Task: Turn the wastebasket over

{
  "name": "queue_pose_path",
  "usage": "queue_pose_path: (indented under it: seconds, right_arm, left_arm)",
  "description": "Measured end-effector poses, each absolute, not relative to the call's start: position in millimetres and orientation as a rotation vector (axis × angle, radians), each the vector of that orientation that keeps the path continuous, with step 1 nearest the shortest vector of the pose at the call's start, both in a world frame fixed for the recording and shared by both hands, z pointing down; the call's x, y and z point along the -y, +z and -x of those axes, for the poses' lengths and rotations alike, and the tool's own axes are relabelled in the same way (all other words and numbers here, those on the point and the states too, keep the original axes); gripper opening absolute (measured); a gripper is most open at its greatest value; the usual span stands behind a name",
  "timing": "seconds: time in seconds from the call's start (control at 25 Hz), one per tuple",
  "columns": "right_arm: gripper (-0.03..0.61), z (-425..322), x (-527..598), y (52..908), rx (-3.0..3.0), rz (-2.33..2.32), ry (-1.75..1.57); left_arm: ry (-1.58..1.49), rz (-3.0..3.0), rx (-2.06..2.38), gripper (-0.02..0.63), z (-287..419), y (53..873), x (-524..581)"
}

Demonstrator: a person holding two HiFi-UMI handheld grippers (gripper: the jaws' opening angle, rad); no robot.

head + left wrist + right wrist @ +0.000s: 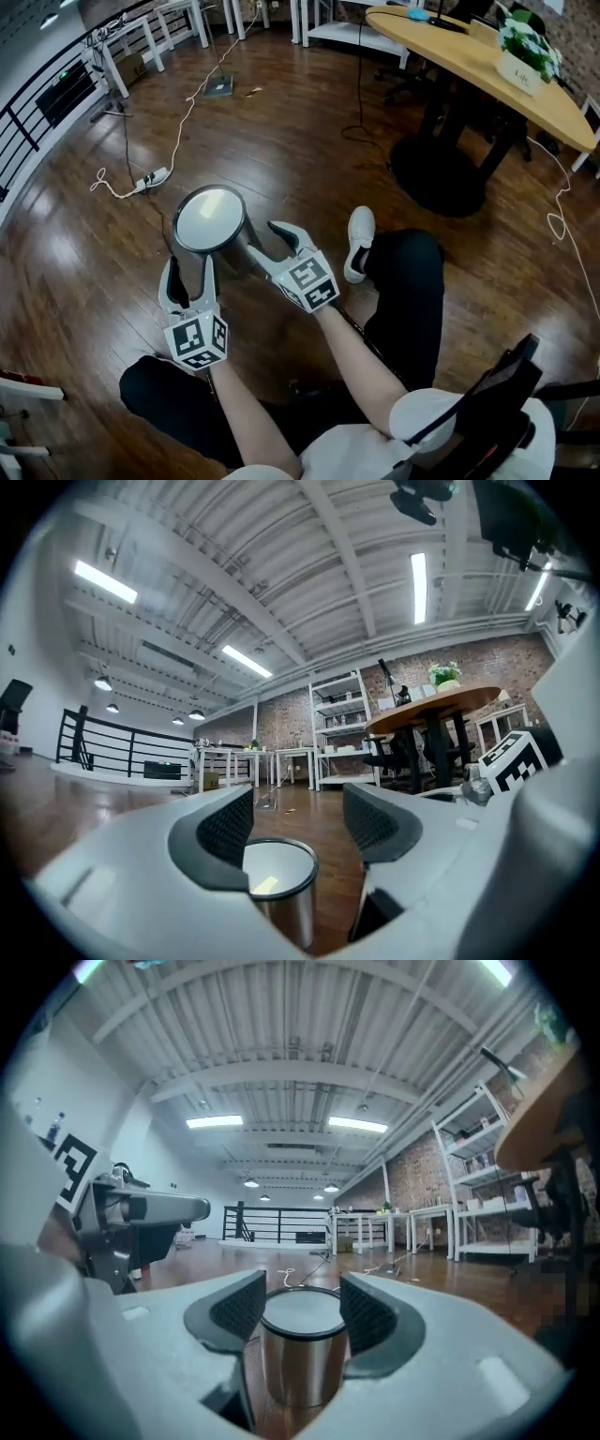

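Observation:
The wastebasket is a brushed steel cylinder standing upright on the wooden floor; its upper end shows as a pale grey disc with a black rim. My left gripper hovers just near of it, open, with nothing between its fingers. My right gripper is at the basket's right side, also open and clear of it. In the left gripper view the basket stands low beyond the open gripper. The right gripper view shows the basket framed between the parted pads, which do not touch it.
A person's white shoe and dark trouser legs lie right of the basket. A power strip with a white cable lies on the floor behind it. A round wooden table with a potted plant stands far right. A railing runs along the left.

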State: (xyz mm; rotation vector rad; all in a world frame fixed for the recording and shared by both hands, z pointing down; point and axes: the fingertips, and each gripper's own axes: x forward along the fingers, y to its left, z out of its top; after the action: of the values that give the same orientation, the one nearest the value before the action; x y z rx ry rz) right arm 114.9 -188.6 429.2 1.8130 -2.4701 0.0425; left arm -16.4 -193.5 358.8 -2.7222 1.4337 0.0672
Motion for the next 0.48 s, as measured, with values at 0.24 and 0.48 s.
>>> queue_pose_path:
  seconds: [0.24,0.48]
  right_arm:
    - [0.373,-98.7,106.7,392.4,2.499,-1.808,-0.086]
    - [0.374,-94.7,32.1,402.3,2.446,-1.75,-0.11]
  left_arm:
    - [0.122,2.666,-1.455,0.39,19.9,335.6,105.3]
    - [0.06,2.638,-1.469,0.4,15.8,343.1,24.3]
